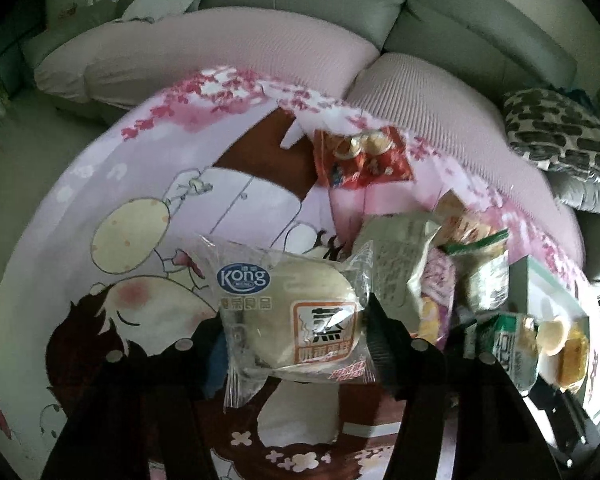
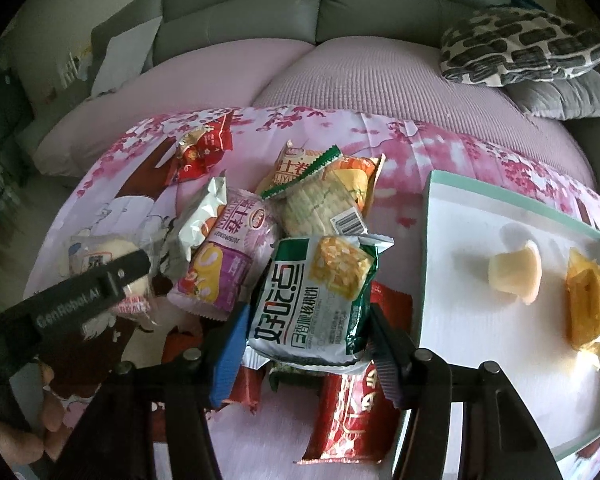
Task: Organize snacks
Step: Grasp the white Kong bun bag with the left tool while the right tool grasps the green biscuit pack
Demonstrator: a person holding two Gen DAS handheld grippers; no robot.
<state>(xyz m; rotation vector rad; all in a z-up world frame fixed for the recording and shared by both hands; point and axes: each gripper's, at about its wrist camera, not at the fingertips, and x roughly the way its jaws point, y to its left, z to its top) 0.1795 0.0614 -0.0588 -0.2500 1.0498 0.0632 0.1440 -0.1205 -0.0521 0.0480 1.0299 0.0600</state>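
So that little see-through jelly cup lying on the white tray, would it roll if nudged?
Probably. The translucent jelly cup lies on its side on the smooth white tray, and its round, tapered shape would likely curve as it rolls. It looks small and light, and the glossy plastic may prove slippery.

Snack pile (image 2: 284,216) lies left of the tray (image 2: 440,280), before the sofa (image 2: 260,8).

clear-wrapped steamed bun (image 1: 296,320) and green-white biscuit pack (image 2: 316,300) (both gripped) beside heaped snacks (image 2: 260,216).
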